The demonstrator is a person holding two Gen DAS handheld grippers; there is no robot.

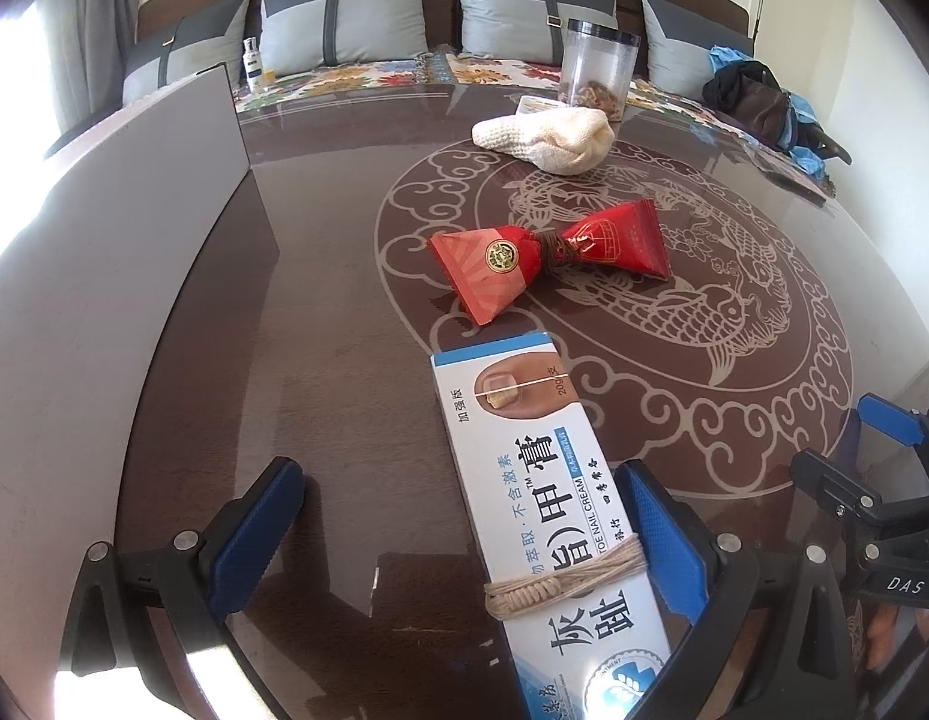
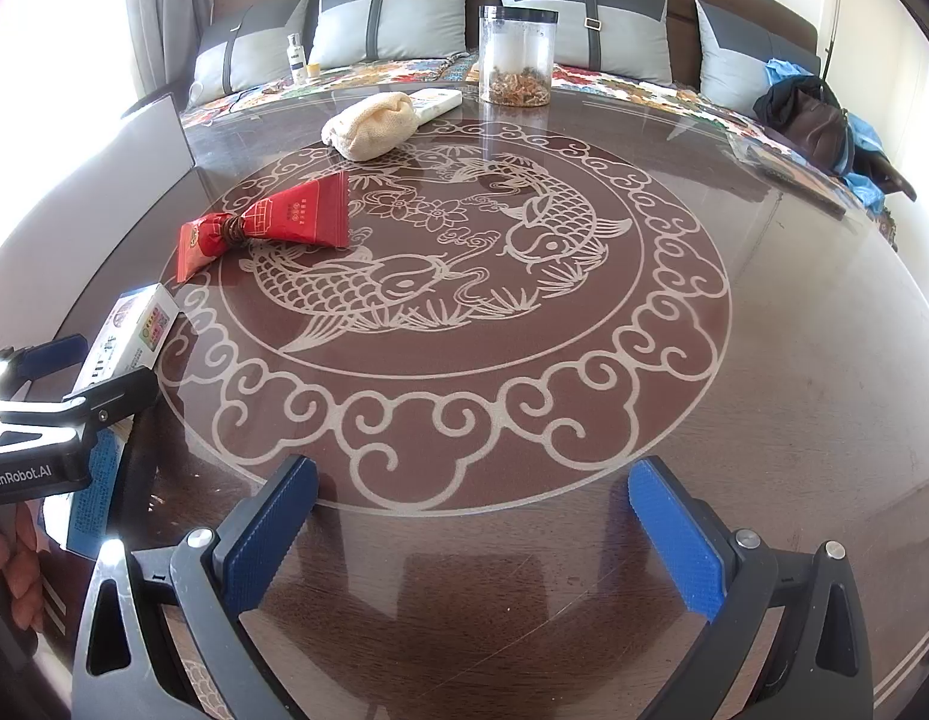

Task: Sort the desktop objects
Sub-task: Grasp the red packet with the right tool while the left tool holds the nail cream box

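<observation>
A white and blue nail cream box (image 1: 542,480) with twine around it lies on the table between the open fingers of my left gripper (image 1: 464,534), touching the right pad (image 1: 662,540). The box also shows in the right wrist view (image 2: 134,336). A red packet (image 1: 548,255) tied at its middle lies beyond the box; it also shows in the right wrist view (image 2: 272,225). A cream knitted pouch (image 1: 548,135) lies farther back. My right gripper (image 2: 473,534) is open and empty above the table's front edge.
A clear jar (image 2: 515,54) with dried bits stands at the far edge, a flat white box (image 2: 437,101) beside the pouch (image 2: 371,123). A grey upright panel (image 1: 182,180) stands at the left. A sofa with cushions (image 2: 392,18) and a dark bag (image 2: 806,114) lie behind the table.
</observation>
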